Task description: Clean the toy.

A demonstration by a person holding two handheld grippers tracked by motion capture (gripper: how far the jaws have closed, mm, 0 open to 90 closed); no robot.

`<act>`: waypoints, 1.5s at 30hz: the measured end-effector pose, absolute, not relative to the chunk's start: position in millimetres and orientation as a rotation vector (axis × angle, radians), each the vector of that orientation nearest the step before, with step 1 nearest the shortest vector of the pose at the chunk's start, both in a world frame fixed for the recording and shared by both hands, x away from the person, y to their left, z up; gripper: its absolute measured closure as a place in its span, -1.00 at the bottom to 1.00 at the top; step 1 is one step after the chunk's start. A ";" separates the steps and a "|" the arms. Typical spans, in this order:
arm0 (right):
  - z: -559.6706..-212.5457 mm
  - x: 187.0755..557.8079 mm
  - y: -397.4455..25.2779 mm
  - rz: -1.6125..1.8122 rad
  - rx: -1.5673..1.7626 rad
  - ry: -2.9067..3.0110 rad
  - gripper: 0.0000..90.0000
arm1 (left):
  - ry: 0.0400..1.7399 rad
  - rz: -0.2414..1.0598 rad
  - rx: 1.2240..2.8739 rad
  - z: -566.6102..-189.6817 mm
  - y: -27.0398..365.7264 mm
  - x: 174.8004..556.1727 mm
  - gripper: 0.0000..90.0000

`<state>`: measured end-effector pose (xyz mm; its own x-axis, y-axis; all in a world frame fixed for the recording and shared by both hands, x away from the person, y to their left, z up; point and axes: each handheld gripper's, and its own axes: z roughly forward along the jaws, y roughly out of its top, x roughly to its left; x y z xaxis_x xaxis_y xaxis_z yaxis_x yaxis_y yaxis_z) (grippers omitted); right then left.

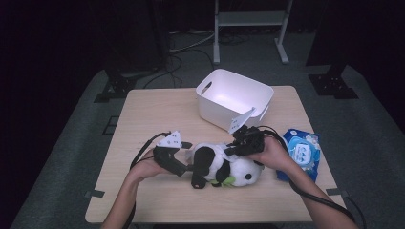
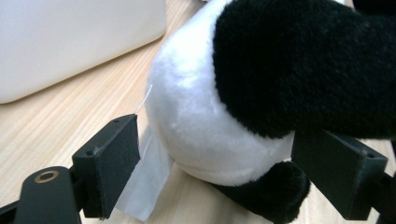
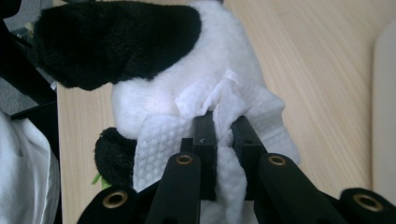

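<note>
— Panda plush, where is it?
— Lying on the surface between my tools: left tool wide open around its rump, right tool pinching a white wipe against its back.

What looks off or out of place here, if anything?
Nothing damaged or spilled. The panda plush lies on its side on the table, the left gripper open around its rear. The right gripper presses a wet wipe on its fur.

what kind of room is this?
Probably a lab or recording studio, not a home: a lone wooden table on grey carpet, dark surroundings, loose cables and a metal stand frame behind.
</note>
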<state>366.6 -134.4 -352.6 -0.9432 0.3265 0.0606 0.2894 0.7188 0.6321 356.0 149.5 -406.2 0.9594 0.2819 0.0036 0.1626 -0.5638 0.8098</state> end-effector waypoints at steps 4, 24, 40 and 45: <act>-349.6 368.6 -146.5 1.076 0.556 2.829 0.82 | 0.308 0.160 2.184 -408.0 145.8 358.3 -0.68; -340.0 371.0 -166.3 1.137 0.640 2.724 0.80 | 0.155 0.197 2.188 -398.0 130.7 353.1 -0.68; -371.2 367.7 -330.8 0.984 1.219 2.497 0.61 | 0.171 0.195 2.206 -396.8 129.4 354.2 -0.69; -387.1 368.0 -343.9 0.915 1.296 2.487 0.38 | 0.172 0.192 2.205 -396.6 128.6 354.8 -0.69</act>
<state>368.0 -343.9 -387.1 -0.5992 0.7931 0.1090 0.6746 0.4269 0.6023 354.8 128.6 -396.6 0.9783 0.1929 0.0762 0.0548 -0.5946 0.8021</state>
